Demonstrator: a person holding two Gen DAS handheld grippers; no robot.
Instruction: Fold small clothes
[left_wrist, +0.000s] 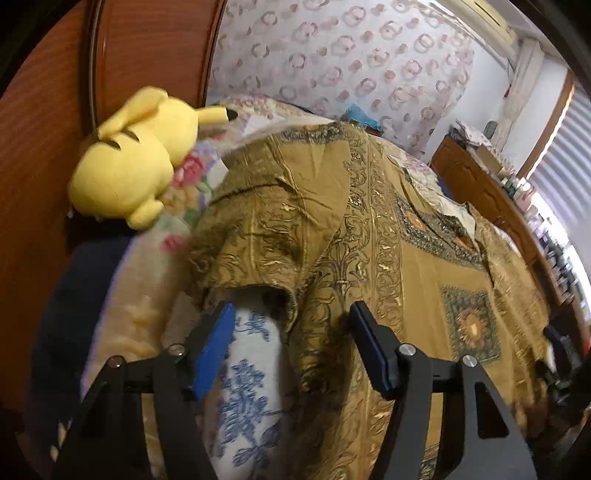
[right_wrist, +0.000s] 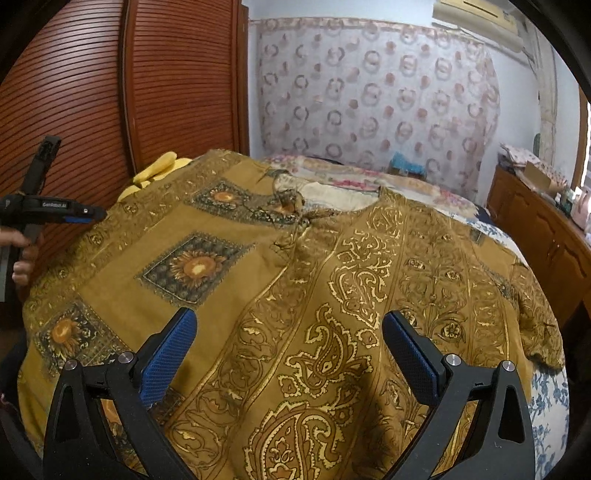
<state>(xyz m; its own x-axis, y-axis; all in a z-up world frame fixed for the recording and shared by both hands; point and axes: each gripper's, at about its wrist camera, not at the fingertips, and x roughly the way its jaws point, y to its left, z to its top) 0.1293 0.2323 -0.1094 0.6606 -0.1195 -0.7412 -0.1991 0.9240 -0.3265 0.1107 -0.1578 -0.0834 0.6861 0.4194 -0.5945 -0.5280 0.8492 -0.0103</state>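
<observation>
A mustard-gold patterned shirt (right_wrist: 295, 280) with paisley and sunflower prints lies spread on the bed; it also shows in the left wrist view (left_wrist: 351, 240). My left gripper (left_wrist: 291, 314) is open, its blue pads either side of the shirt's sleeve opening (left_wrist: 273, 295) at the garment's left edge. It appears in the right wrist view (right_wrist: 79, 218) at the far left, held by a hand. My right gripper (right_wrist: 290, 325) is open just above the middle of the shirt, holding nothing.
A yellow plush toy (left_wrist: 136, 158) lies on the floral bedding by the wooden wardrobe (right_wrist: 110, 92). White bedding with blue flowers (left_wrist: 247, 387) shows under the shirt. A wooden dresser (right_wrist: 539, 229) stands on the right. A patterned curtain (right_wrist: 376, 96) hangs behind.
</observation>
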